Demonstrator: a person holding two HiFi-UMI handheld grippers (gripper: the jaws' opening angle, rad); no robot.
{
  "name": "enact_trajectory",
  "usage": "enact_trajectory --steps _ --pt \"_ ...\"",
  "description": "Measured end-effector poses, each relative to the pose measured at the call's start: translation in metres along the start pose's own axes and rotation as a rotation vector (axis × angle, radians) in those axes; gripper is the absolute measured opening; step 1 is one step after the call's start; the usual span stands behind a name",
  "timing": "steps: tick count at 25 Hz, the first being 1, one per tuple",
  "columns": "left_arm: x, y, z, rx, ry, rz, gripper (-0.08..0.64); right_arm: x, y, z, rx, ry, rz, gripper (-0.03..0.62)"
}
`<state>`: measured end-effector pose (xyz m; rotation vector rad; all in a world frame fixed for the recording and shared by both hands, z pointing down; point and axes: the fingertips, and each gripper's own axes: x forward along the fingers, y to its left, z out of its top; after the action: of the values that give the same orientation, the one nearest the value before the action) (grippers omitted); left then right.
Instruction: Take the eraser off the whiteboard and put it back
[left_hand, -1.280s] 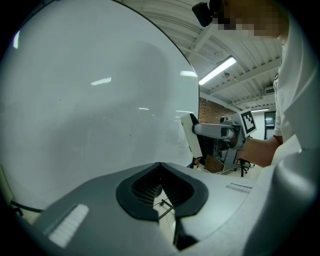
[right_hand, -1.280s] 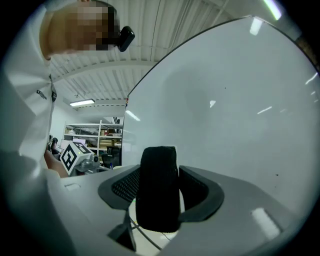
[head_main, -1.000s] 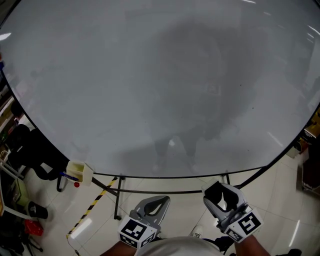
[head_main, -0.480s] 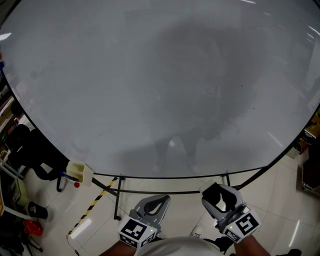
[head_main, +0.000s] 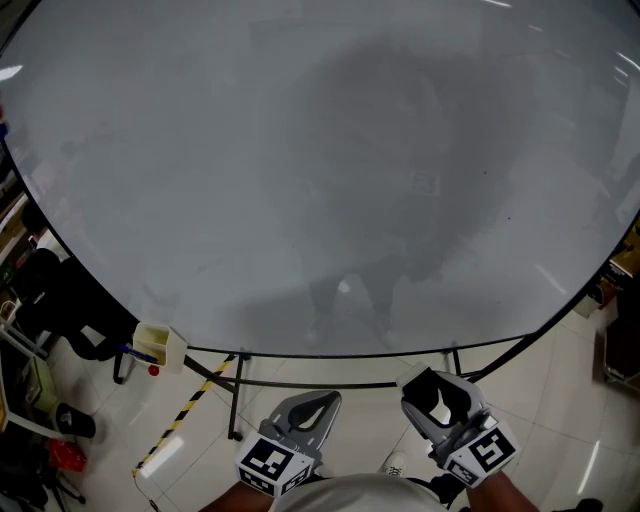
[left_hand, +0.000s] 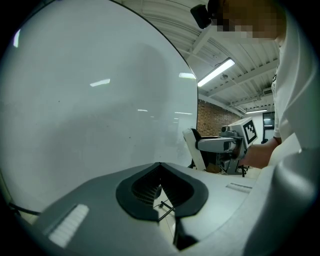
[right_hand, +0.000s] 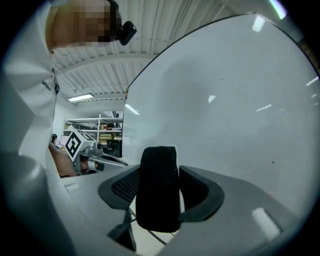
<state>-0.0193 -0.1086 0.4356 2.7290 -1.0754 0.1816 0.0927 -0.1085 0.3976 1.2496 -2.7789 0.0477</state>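
Observation:
The big whiteboard (head_main: 250, 180) fills most of the head view, wiped clean and grey. Below its lower edge, my right gripper (head_main: 436, 392) is shut on the black eraser (head_main: 430, 385). In the right gripper view the eraser (right_hand: 159, 190) stands upright between the two pads, with the board (right_hand: 235, 110) close on the right. My left gripper (head_main: 322, 397) hangs beside it at the bottom centre, jaws shut tip to tip with nothing in them. The left gripper view shows those joined tips (left_hand: 160, 164), with the board (left_hand: 90, 100) on the left and the right gripper (left_hand: 220, 145) beyond.
A small pale yellow tray (head_main: 158, 343) hangs at the board's lower left corner. The black stand frame (head_main: 235, 395) runs under the board over a white tiled floor with yellow-black tape (head_main: 185, 410). Dark chairs and bags (head_main: 60, 300) crowd the left side.
The right gripper with the eraser has edged slightly down and left in the head view. The left gripper has not moved.

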Motion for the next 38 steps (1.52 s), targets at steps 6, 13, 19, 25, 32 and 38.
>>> enact_trajectory --steps 6,13,19,25,32,38 --pt "0.001 0.002 -0.003 -0.008 0.002 0.009 0.017 0.001 0.001 -0.001 0.007 -0.001 0.003 0.233" --pt "0.001 0.003 0.000 -0.011 -0.007 0.013 0.017 0.004 0.000 -0.004 0.014 0.013 0.005 0.233" --pt "-0.001 0.007 -0.005 -0.018 -0.006 0.022 0.017 0.009 0.006 0.000 -0.012 0.013 0.019 0.233" --pt "-0.003 0.011 -0.004 -0.023 -0.011 0.034 0.017 0.012 0.011 0.003 -0.064 0.022 0.014 0.233" --pt "-0.005 0.011 -0.012 -0.036 0.005 0.035 0.017 0.025 0.001 0.015 -0.462 0.148 -0.144 0.232" --pt "-0.007 0.011 -0.015 -0.038 0.004 0.031 0.017 0.037 -0.003 0.030 -0.560 0.160 -0.200 0.232"
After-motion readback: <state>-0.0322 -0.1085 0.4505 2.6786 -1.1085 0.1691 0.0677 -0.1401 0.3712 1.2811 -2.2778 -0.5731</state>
